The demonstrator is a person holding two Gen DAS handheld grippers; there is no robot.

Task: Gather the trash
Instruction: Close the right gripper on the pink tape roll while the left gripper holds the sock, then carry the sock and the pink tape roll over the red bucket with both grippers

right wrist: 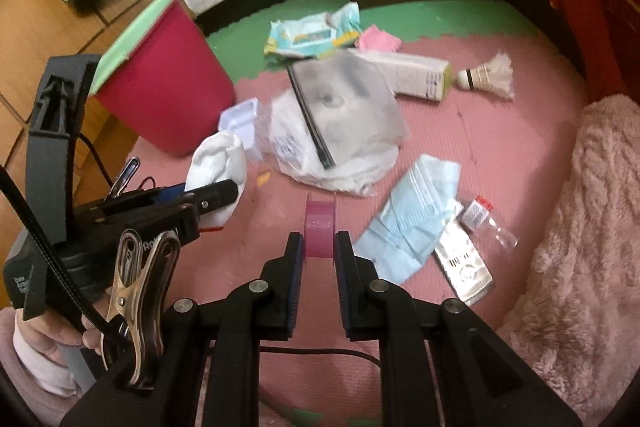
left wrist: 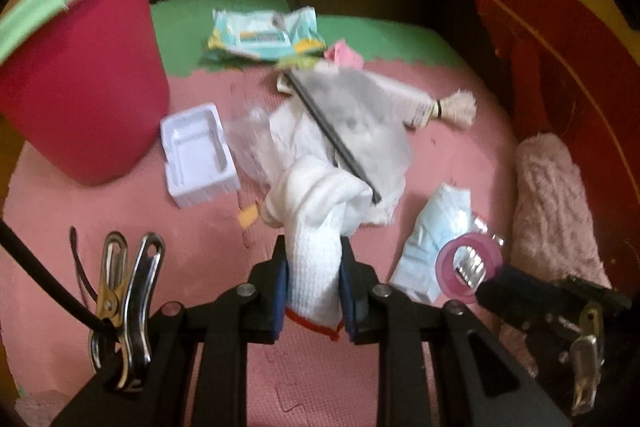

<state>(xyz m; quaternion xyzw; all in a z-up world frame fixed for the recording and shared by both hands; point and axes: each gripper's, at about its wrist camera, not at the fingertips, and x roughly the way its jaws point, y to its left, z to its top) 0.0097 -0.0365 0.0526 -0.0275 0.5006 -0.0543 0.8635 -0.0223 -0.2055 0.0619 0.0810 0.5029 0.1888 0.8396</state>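
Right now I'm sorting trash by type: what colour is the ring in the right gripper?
Pink, a tape ring; clearest in the right wrist view.

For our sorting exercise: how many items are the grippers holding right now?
2. A white sock is in the left gripper; a pink tape roll is in the right gripper. None seems hidden.

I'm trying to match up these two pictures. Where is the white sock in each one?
Left wrist view: the white sock is at bottom centre, clamped in the left gripper.
Right wrist view: the white sock is at middle left, held in the left gripper seen from the side.
Shared landmark: the red bin, up and left of the sock in both views.
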